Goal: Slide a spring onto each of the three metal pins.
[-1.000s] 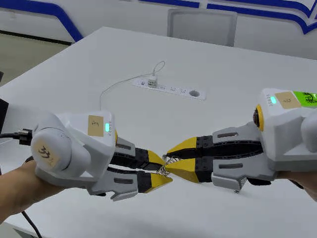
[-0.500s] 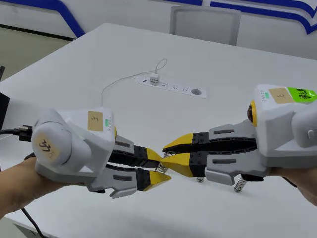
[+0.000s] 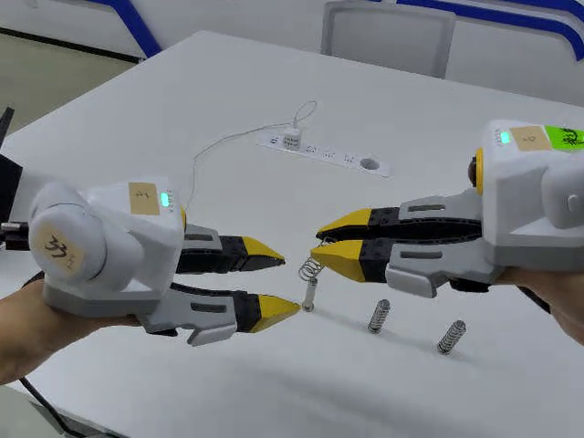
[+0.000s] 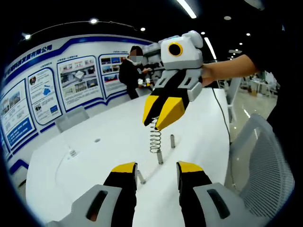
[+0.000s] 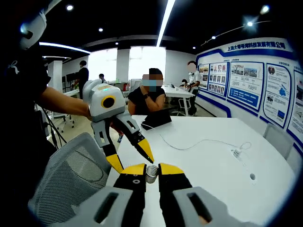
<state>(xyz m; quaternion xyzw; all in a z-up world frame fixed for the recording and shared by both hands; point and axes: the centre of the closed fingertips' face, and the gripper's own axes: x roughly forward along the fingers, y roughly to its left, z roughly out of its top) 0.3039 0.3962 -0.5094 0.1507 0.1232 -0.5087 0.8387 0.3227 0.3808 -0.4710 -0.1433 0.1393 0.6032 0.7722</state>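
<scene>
Where the two yellow tips of the right hand-held gripper (image 3: 319, 237) come together, a spring (image 3: 310, 268) is pinched by its upper end, the jaws clenched on it. In the right gripper view the coil's open end is seen squeezed between those tips. The spring is hung downward from them at a slight tilt. Its lower end is met by the top of an upright metal pin (image 3: 309, 298), stood on the white tabletop (image 3: 347, 392) just beneath the tips. Whether the coil is round the pin or only touching its top cannot be told.

Just apart from these tips and facing them, the left hand-held gripper (image 3: 274, 281) is held released, jaws spread, nothing between them. In the left gripper view, spring and pin are framed just ahead of its gap.

Below the right hand-held gripper's body a second pin (image 3: 379, 316) is noted, and near it, further back along that body, a third pin (image 3: 451, 336). Both are upright and look wrapped in coils in the head view.

Well beyond both sets of tips a power strip (image 3: 324, 153) with a white cable (image 3: 214, 157) is laid flat. A chair (image 3: 388, 36) is placed at the far edge.
</scene>
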